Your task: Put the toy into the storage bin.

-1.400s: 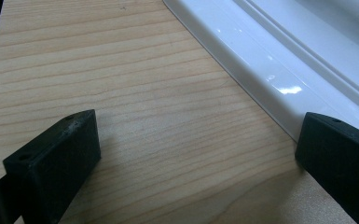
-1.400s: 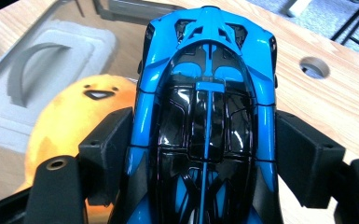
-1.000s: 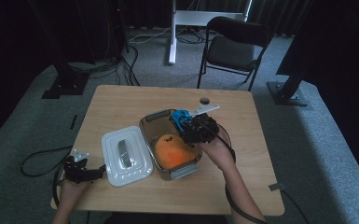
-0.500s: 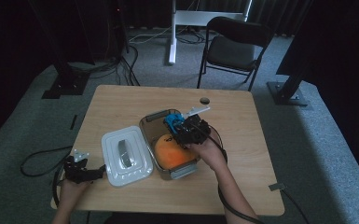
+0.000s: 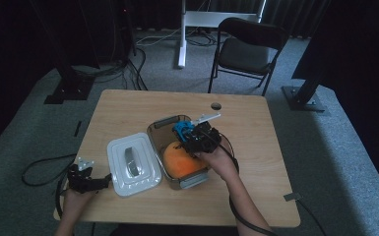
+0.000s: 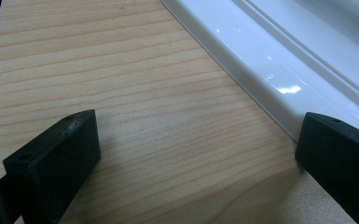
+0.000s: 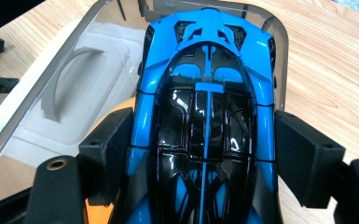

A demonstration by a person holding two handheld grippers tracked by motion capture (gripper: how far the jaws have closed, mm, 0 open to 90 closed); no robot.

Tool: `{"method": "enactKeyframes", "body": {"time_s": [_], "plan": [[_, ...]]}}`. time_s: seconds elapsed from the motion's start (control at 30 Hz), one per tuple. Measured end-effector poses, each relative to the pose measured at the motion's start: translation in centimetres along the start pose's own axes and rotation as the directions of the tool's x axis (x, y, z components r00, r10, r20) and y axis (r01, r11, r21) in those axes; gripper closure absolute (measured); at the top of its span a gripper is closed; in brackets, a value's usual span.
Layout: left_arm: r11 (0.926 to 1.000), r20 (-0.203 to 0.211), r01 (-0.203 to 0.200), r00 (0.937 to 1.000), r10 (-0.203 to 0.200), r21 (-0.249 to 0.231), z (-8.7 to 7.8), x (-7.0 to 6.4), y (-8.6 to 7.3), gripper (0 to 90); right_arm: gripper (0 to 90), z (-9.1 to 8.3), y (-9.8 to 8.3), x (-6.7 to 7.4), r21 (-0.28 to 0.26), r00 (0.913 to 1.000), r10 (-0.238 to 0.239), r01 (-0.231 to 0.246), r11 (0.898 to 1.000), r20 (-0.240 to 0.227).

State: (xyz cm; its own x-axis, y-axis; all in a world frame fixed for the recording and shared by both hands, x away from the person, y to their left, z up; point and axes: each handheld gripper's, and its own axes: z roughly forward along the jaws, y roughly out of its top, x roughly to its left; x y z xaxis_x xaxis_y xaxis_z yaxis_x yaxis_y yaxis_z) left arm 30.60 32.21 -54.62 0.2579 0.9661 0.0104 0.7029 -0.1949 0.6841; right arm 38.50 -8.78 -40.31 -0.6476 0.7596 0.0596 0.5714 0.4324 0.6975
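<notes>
The right gripper (image 5: 189,135) is pinching a blue and black toy car (image 7: 204,112) by its two sides, one black jaw pressed against each flank, as the right gripper view shows along the car's roof. The car hangs over the far end of a clear plastic box (image 5: 158,123) that stands near the middle of the wooden table (image 5: 256,187); in the high view the car (image 5: 182,129) sits just above the box's far rim, with the person's right hand (image 5: 219,158) behind the gripper on the box's right side. Inside the box, in its near half, lies a round orange thing (image 5: 179,161), just below and beside the held car. The box's white lid (image 5: 133,164) lies flat on the table, touching or just beside the box's left wall, handle side up. Well to the left of the box, beyond the lid, the left gripper (image 5: 96,181) rests low at the table's near left edge in the person's left hand (image 5: 76,196). The left gripper view shows its jaws spread wide with nothing between them but bare wood, the right jaw just beside the lid's glossy rim (image 6: 261,65).
</notes>
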Motion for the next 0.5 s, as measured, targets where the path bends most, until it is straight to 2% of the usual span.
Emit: {"method": "enactKeyframes", "body": {"time_s": [0.2,0.5], "plan": [[1.0000,0.000,0.000,1.0000,0.000,0.000,0.00,0.00,0.00,0.3,25.3,0.03,-0.07,0.43,0.000,0.9999,-0.013,0.013,1.000,-0.008],[1.0000,0.000,0.001,1.0000,-0.001,-0.001,0.01,-0.01,0.00,0.3,25.3,0.71,-0.02,0.34,0.010,0.9997,0.008,-0.008,1.000,-0.024]]}}
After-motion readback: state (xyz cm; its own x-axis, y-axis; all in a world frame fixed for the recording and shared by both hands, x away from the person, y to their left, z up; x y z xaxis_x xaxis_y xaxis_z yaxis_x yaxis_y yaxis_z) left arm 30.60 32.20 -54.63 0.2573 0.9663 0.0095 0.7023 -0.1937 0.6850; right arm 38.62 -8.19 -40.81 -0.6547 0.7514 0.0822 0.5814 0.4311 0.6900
